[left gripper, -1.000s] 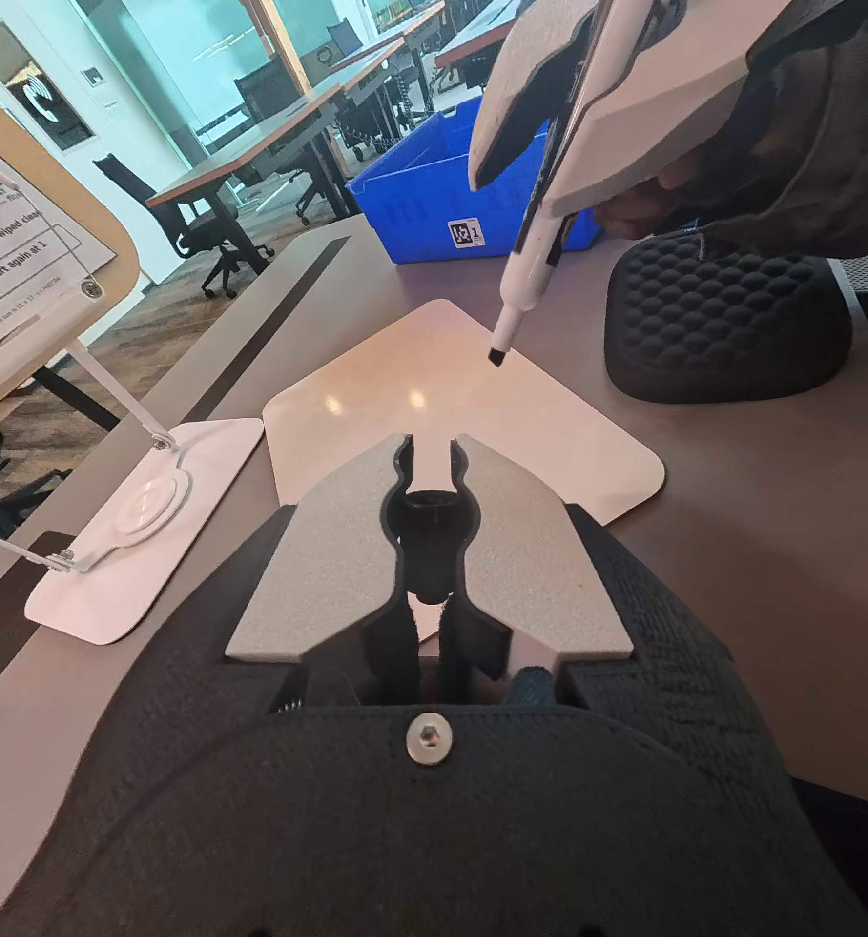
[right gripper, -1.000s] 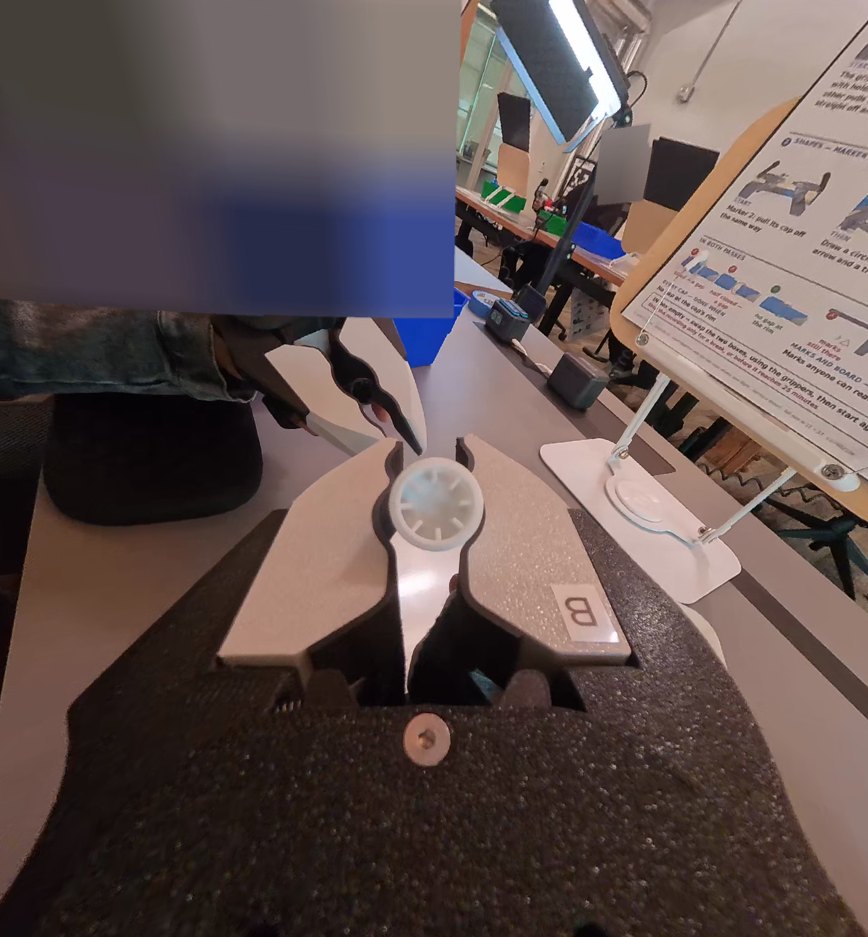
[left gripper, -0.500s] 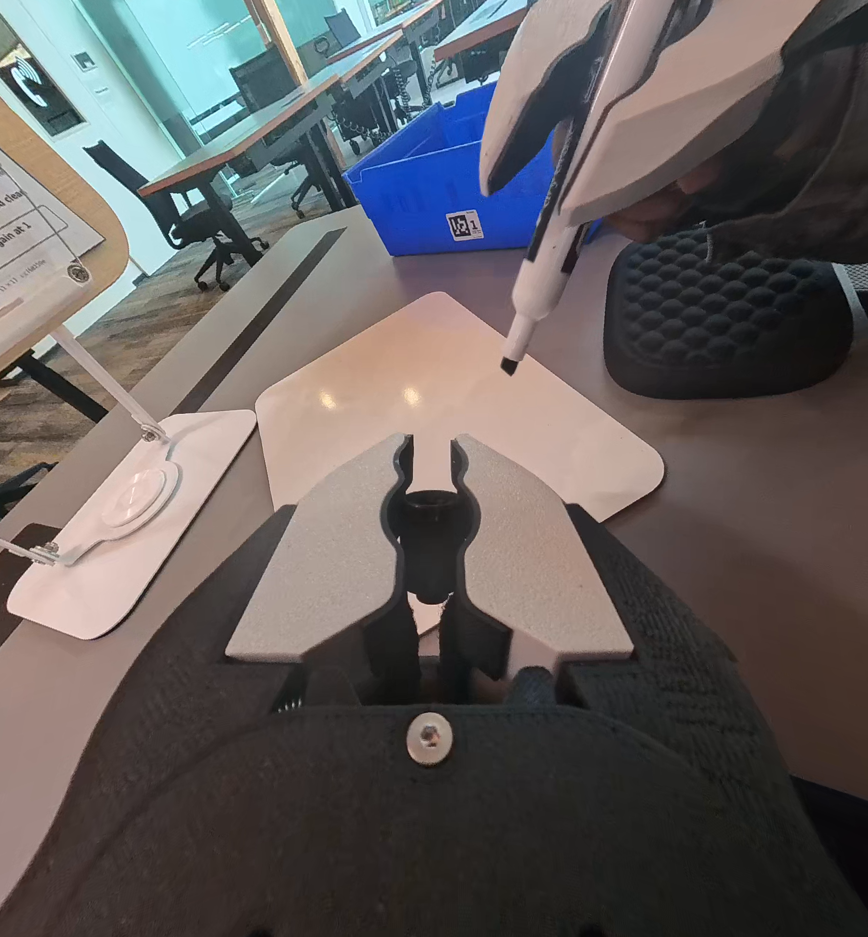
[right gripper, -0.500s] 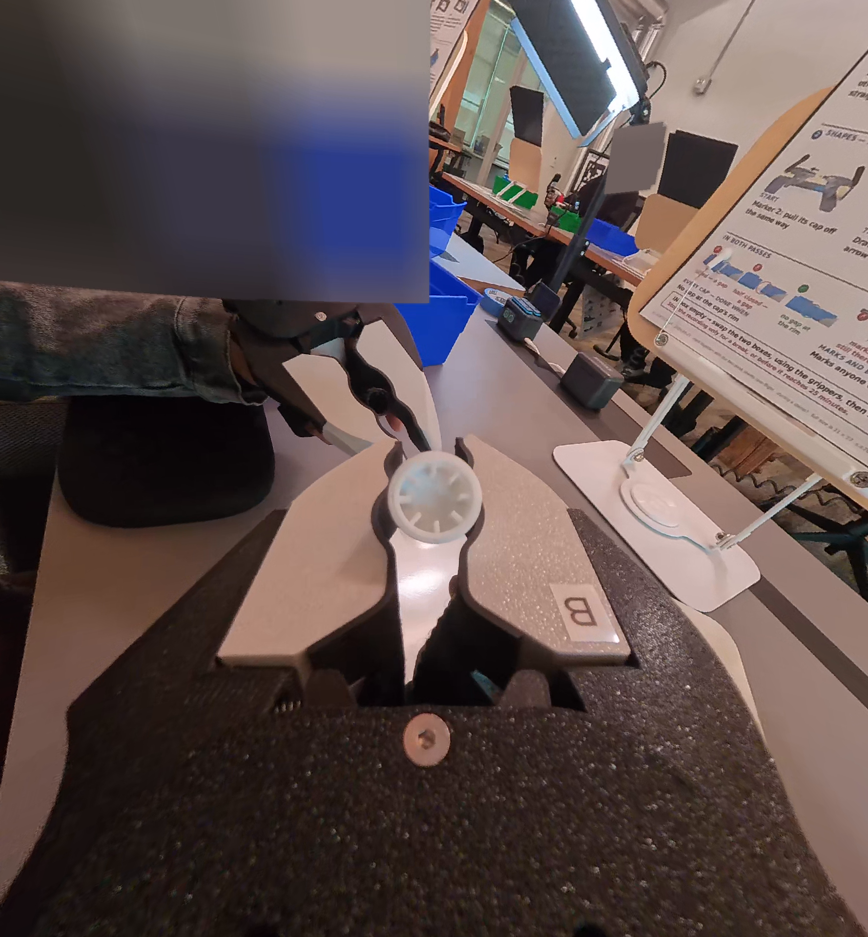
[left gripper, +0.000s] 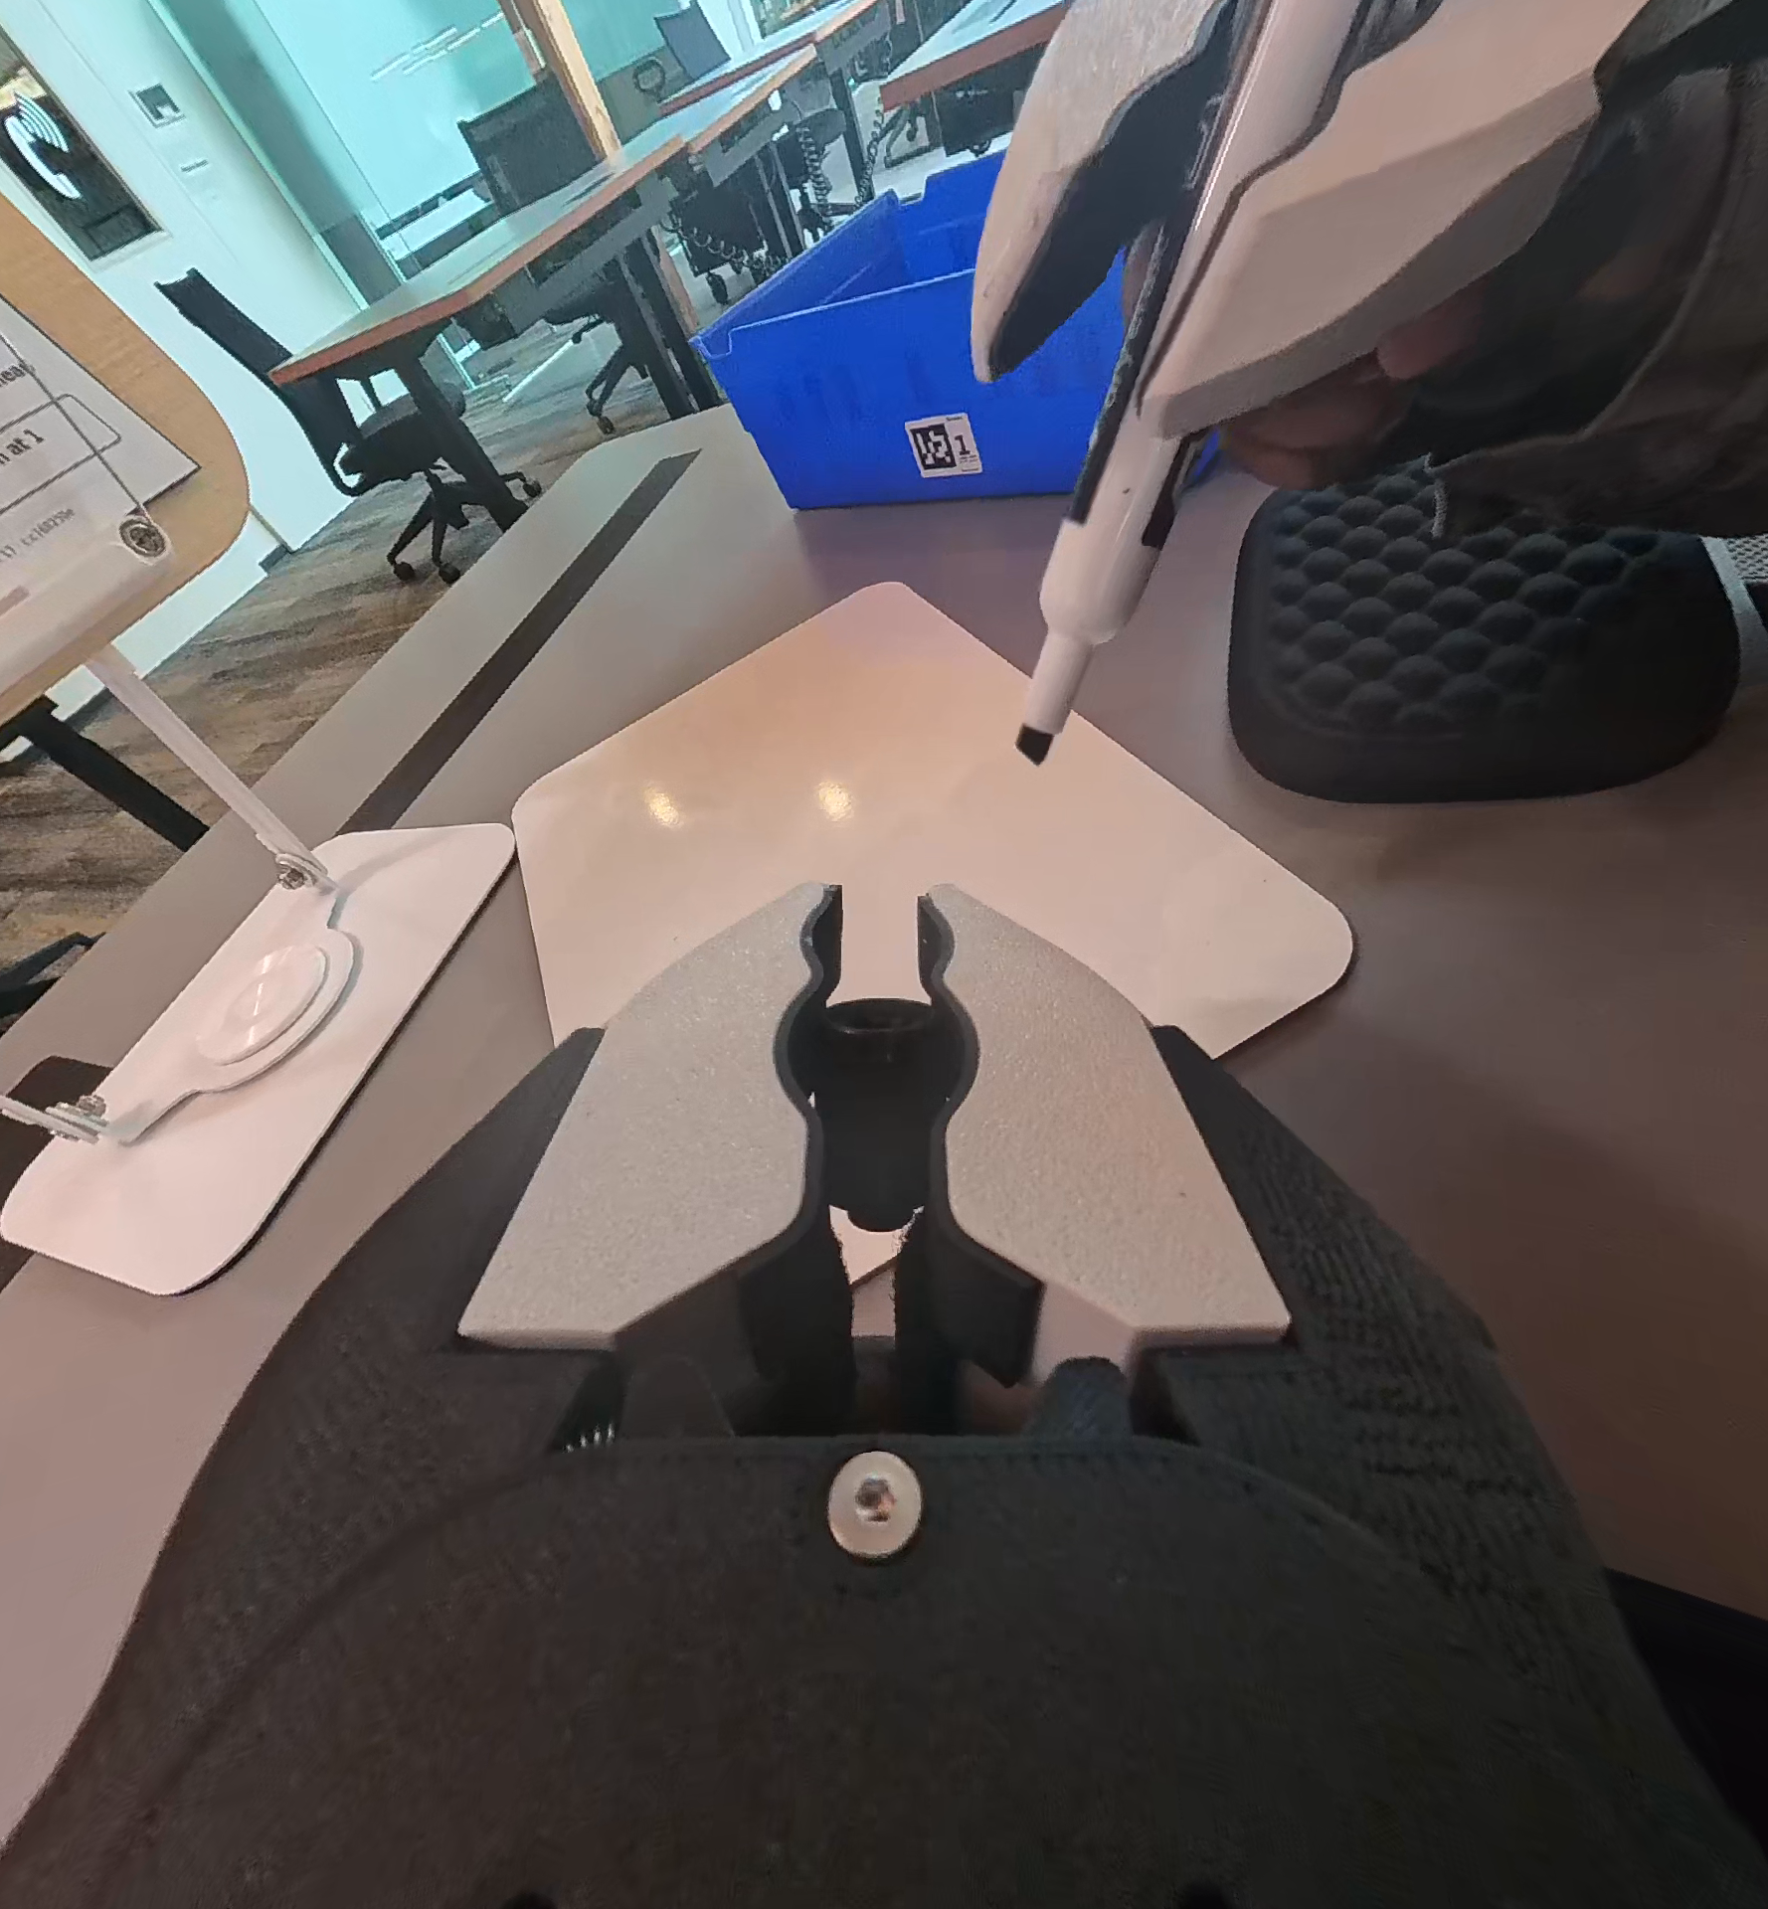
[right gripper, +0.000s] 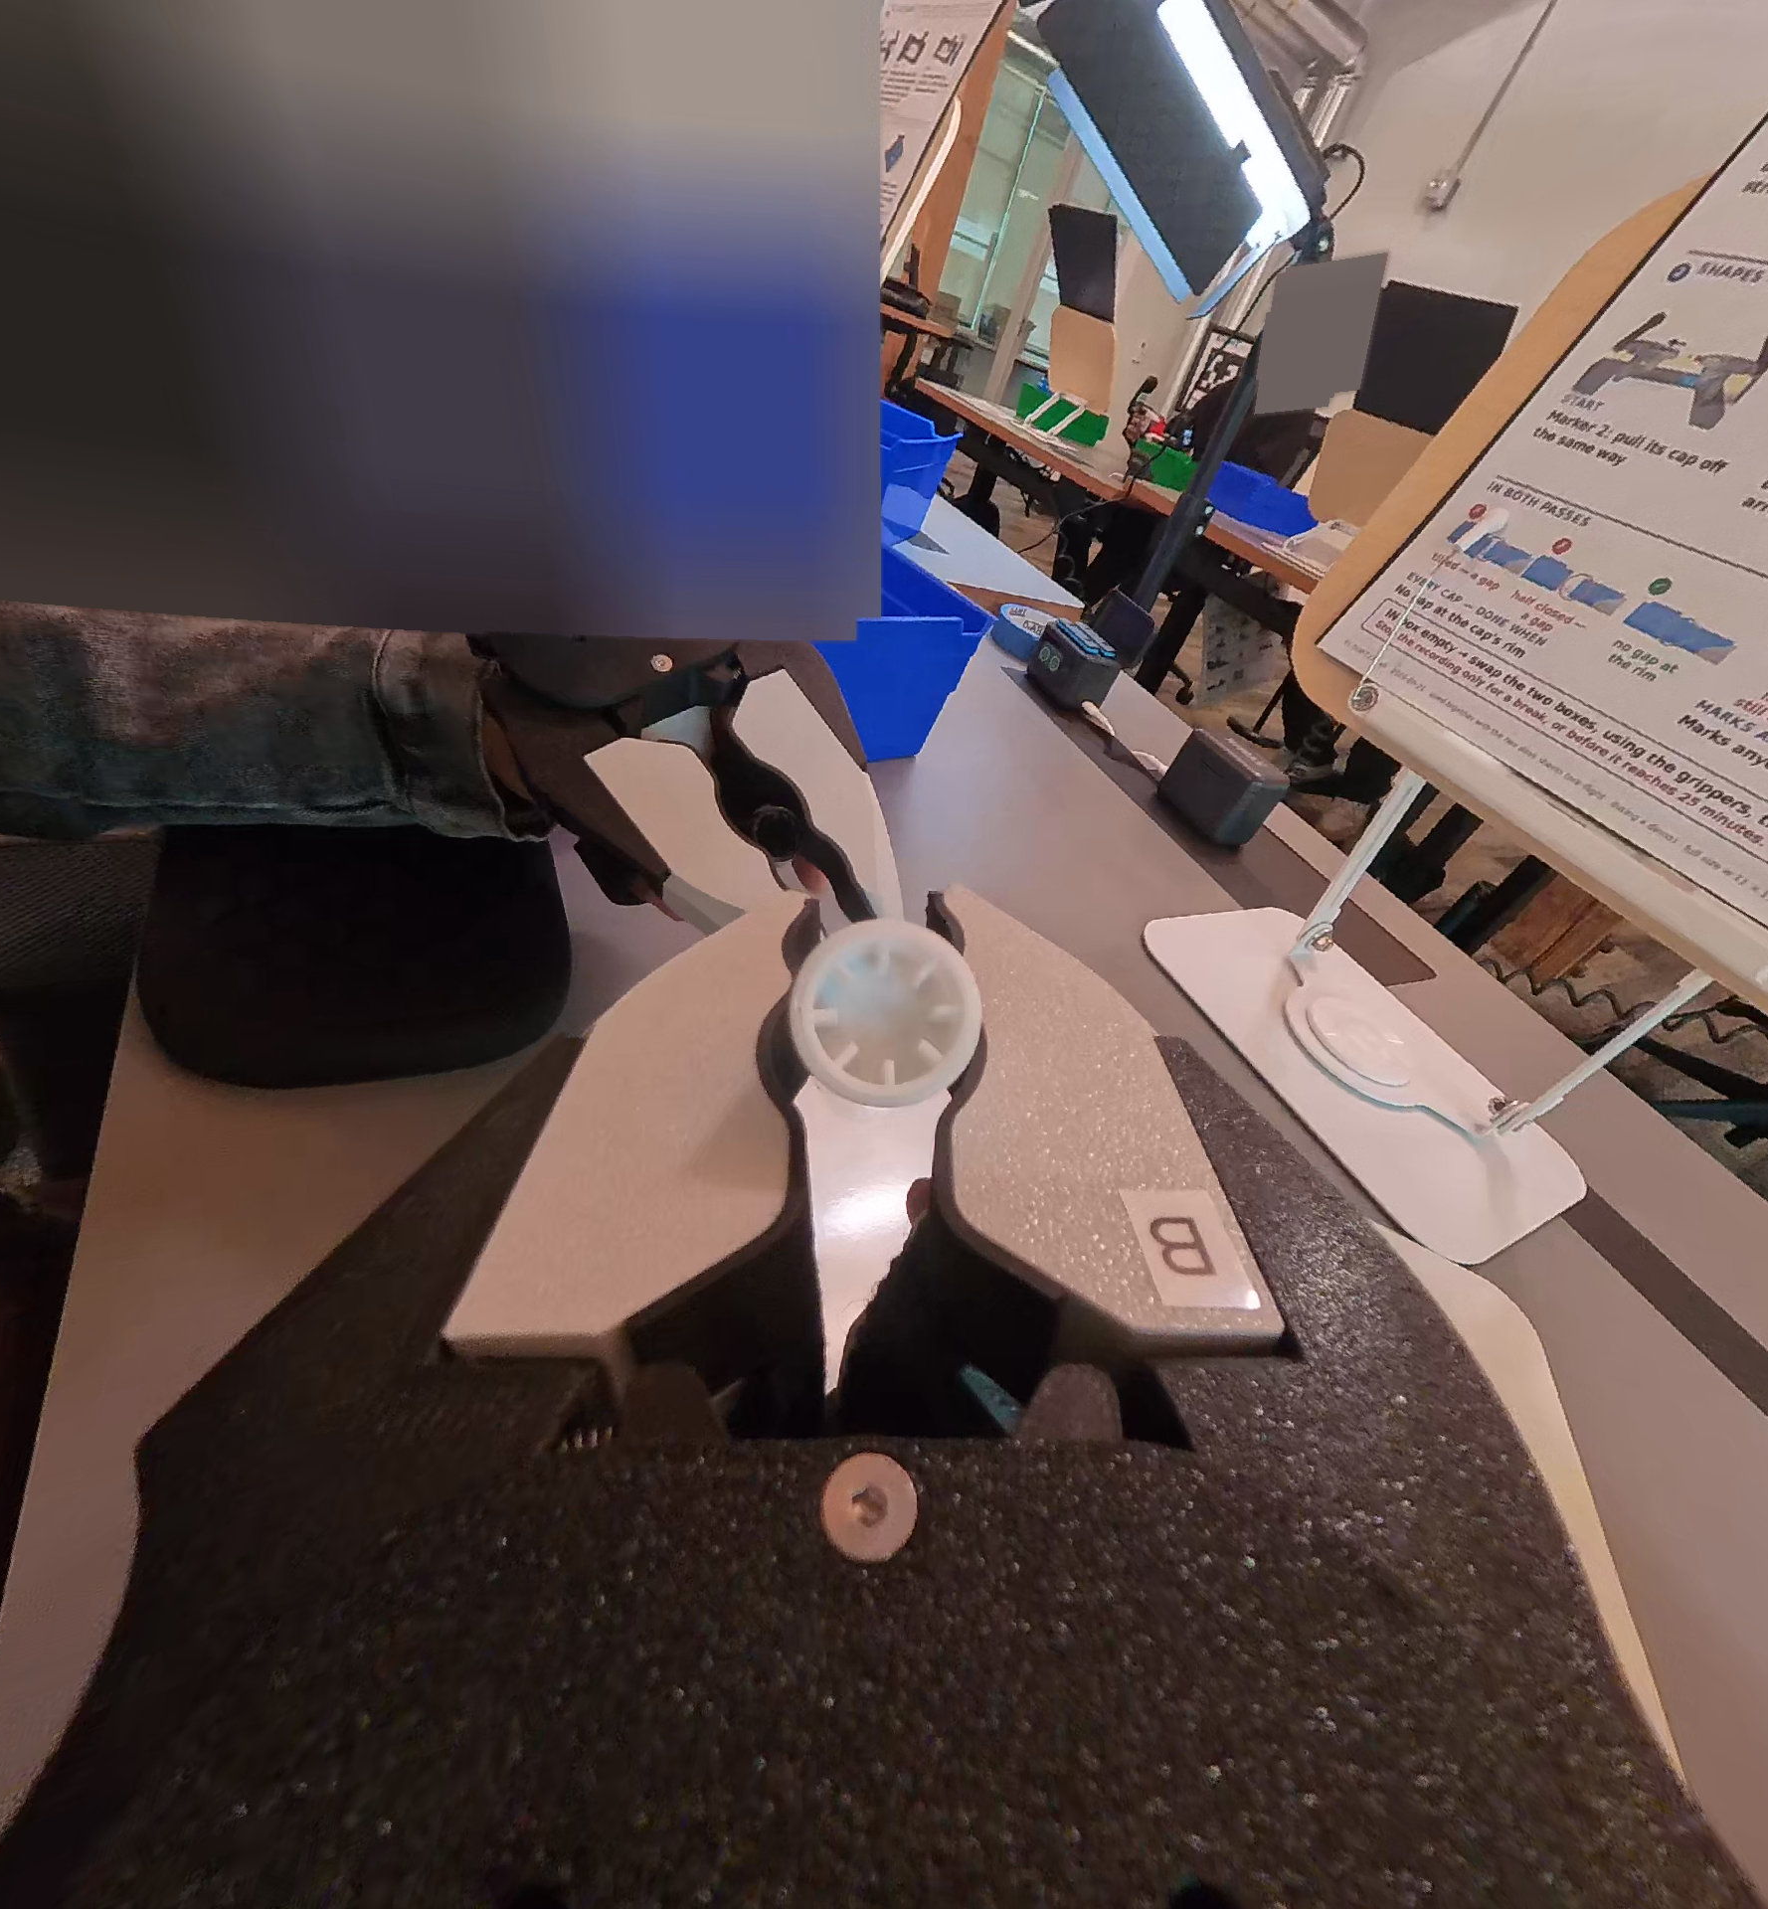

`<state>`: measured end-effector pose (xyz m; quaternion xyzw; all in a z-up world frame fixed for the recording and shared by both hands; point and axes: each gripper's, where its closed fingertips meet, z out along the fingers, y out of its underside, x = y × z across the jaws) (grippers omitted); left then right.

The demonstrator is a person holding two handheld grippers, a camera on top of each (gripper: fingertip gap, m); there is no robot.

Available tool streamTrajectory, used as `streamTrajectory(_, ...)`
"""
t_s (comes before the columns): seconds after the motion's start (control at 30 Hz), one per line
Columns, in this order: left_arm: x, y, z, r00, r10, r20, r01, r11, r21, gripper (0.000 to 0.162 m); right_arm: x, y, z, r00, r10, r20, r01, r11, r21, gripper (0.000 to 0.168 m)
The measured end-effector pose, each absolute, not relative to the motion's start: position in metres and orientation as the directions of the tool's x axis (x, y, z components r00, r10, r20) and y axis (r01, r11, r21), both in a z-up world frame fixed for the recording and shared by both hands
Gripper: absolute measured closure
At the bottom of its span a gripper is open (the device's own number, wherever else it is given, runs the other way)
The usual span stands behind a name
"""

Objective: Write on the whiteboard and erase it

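Left gripper [left gripper: 878, 909] low over the near corner of the whiteboard [left gripper: 859, 785], jaws narrow and clamped on a small black marker cap [left gripper: 875, 1074], its open end facing forward.

Right gripper [right gripper: 875, 914] higher and across from it, jaws closed on a white marker [left gripper: 1092, 579]. In the left wrist view the marker slants down out of the right gripper [left gripper: 1159, 258], black tip bare and just above the board's far right edge; contact with the surface cannot be made out. In the right wrist view only the marker's ribbed white butt end [right gripper: 885, 1018] shows between the jaws.

Whiteboard lies flat on the grey desk [left gripper: 1479, 1188], surface blank, two ceiling-light glints on it.

White stand base [left gripper: 219, 1085] just left of the board, carrying a tilted instruction sheet [right gripper: 1634, 537]. Black padded rest [left gripper: 1479, 640] to the board's right; blue bin [left gripper: 859, 403] behind. A denim sleeve [right gripper: 188, 723] lies over the padded rest.
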<state>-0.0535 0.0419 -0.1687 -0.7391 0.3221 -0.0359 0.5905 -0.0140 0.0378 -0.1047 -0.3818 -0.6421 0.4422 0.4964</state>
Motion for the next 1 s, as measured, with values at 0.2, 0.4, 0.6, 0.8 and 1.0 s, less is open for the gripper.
streamTrajectory(0.2, -0.055, 0.042, -0.168, 0.794, -0.517, -0.319, -0.422, -0.093, -0.902, 0.148, -0.015, 0.03, -0.102, -0.251, 0.923, 0.291, 0.008, 0.302, -0.953, 0.147)
streamTrajectory(0.4, -0.052, 0.04, -0.165, 0.797, -0.535, -0.281, -0.381, -0.085, -0.921, 0.148, 0.03, 0.028, -0.028, -0.61, 0.78, -0.139, -0.322, -0.404, -0.856, 0.148)
streamTrajectory(0.6, -0.042, 0.037, -0.173, 0.772, -0.571, -0.279, -0.396, -0.089, -0.914, 0.148, 0.079, 0.036, 0.004, -0.891, 0.446, -0.082, -0.334, -0.769, -0.546, 0.148)
streamTrajectory(0.8, -0.038, 0.036, -0.176, 0.759, -0.584, -0.29, -0.412, -0.086, -0.907, 0.148, 0.099, 0.02, 0.015, -0.949, 0.305, 0.077, -0.303, -0.817, -0.49, 0.148)
streamTrajectory(1.0, -0.04, 0.036, -0.173, 0.764, -0.577, -0.29, -0.406, -0.08, -0.91, 0.148, 0.102, 0.012, 0.021, -0.954, 0.277, 0.113, -0.296, -0.814, -0.5, 0.148)
